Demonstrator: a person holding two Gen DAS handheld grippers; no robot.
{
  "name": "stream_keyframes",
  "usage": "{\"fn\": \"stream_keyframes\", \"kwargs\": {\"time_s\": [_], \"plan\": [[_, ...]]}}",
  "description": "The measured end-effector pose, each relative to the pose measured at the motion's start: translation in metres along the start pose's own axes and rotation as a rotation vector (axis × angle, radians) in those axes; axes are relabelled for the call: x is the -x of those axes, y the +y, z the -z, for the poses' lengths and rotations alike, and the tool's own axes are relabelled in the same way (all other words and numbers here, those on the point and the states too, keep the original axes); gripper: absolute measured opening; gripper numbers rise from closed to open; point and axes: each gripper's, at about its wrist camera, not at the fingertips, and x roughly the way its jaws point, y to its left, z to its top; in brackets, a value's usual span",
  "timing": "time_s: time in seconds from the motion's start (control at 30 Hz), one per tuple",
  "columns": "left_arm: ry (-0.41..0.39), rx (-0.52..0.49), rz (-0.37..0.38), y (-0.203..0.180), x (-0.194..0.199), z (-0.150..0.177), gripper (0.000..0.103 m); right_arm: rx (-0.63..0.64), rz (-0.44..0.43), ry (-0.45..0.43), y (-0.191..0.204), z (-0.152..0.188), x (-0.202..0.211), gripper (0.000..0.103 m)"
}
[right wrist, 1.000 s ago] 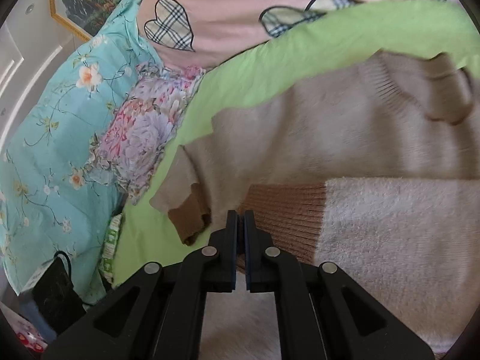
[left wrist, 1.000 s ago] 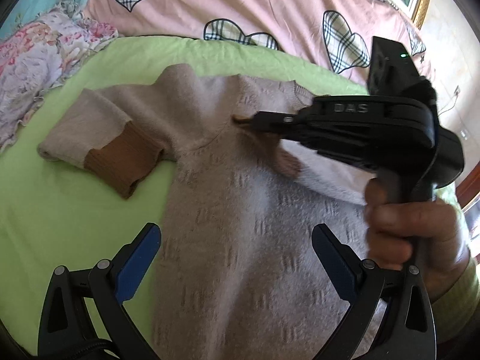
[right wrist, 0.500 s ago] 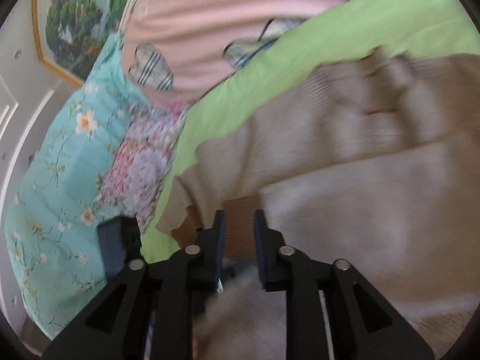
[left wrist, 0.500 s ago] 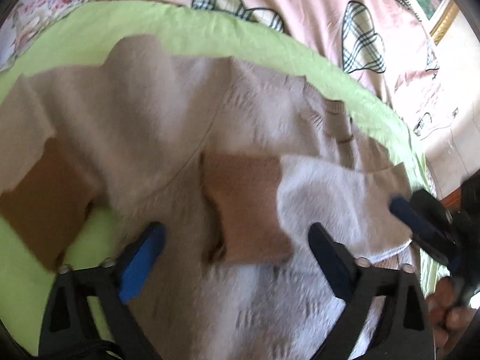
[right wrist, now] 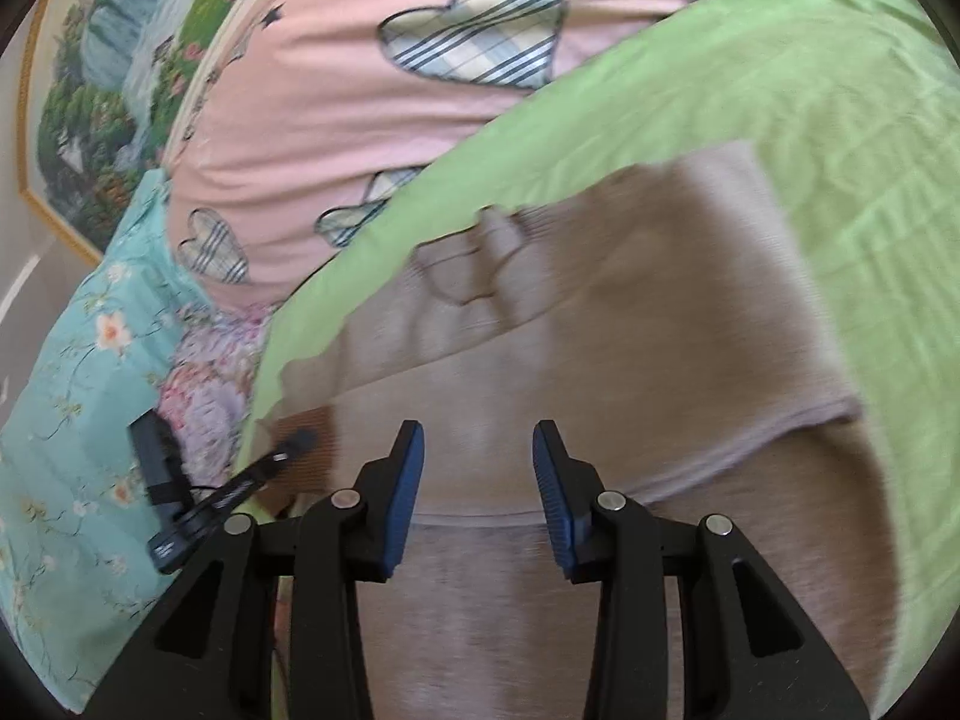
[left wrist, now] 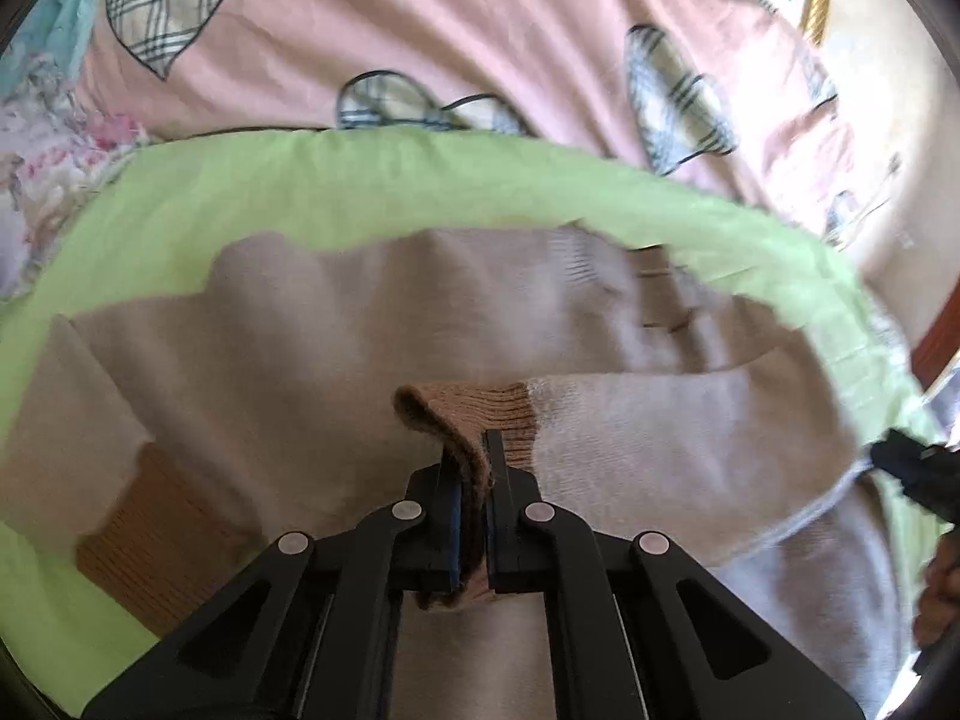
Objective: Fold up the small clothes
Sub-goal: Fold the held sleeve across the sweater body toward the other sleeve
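A beige knitted sweater (left wrist: 336,360) lies flat on a green sheet (left wrist: 372,192). One sleeve (left wrist: 660,438) is folded across its chest. My left gripper (left wrist: 474,450) is shut on that sleeve's brown ribbed cuff (left wrist: 474,408), which stands pinched between the pads. The other sleeve's brown cuff (left wrist: 150,522) lies at the left. In the right wrist view my right gripper (right wrist: 478,438) hovers over the sweater body (right wrist: 630,312), jaws opening, with nothing pressed between the blue pads (right wrist: 408,480). At that view's left, the left gripper (right wrist: 294,441) shows from the side.
A pink quilt with plaid hearts (left wrist: 420,18) lies beyond the green sheet. A teal floral blanket (right wrist: 72,420) and a flowered cloth (right wrist: 210,372) are bunched at the left. A framed picture (right wrist: 90,90) hangs on the wall. A hand (left wrist: 939,594) shows at the right edge.
The right gripper laid the sleeve across the chest, let go of its cuff, opened and drew away to the right. The left gripper moved in and shut on that cuff.
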Motion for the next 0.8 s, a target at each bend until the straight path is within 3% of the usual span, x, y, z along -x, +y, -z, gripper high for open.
{"fn": "stream_keyframes", "kwargs": {"time_s": [0.17,0.2,0.27,0.33,0.43,0.53,0.6,0.63,0.7,0.8], "plan": [[0.000,0.077,-0.006,0.024,-0.006,0.003,0.003,-0.041,0.138,-0.046,-0.039,-0.017,0.013,0.040],[-0.012,0.073,-0.019,0.024,-0.004,0.004,0.003,-0.040,0.160,-0.052,-0.044,-0.022,0.014,0.042],[-0.021,0.088,-0.021,0.026,-0.001,0.005,0.003,-0.038,0.212,-0.047,-0.054,-0.035,0.011,0.060],[-0.007,0.082,-0.004,0.024,0.001,0.008,0.003,-0.013,0.239,-0.036,-0.060,-0.046,0.005,0.062],[-0.003,0.040,-0.024,0.015,0.005,0.012,0.003,0.038,0.280,0.022,-0.065,-0.056,-0.017,0.062],[0.007,0.048,-0.023,0.014,0.004,0.012,0.003,0.062,0.267,0.085,-0.069,-0.057,-0.041,0.061],[0.016,0.051,-0.020,0.011,0.004,0.010,0.003,0.121,0.284,0.107,-0.064,-0.056,-0.050,0.016],[0.017,0.048,-0.010,0.009,0.005,0.008,0.003,0.121,0.281,0.107,-0.063,-0.058,-0.049,0.011],[0.013,0.031,0.037,-0.002,0.007,0.006,0.003,0.129,0.296,0.074,-0.066,-0.064,-0.037,0.009],[0.027,-0.018,0.013,-0.018,-0.002,0.007,0.003,0.146,0.336,0.059,-0.073,-0.069,-0.028,0.008]]}}
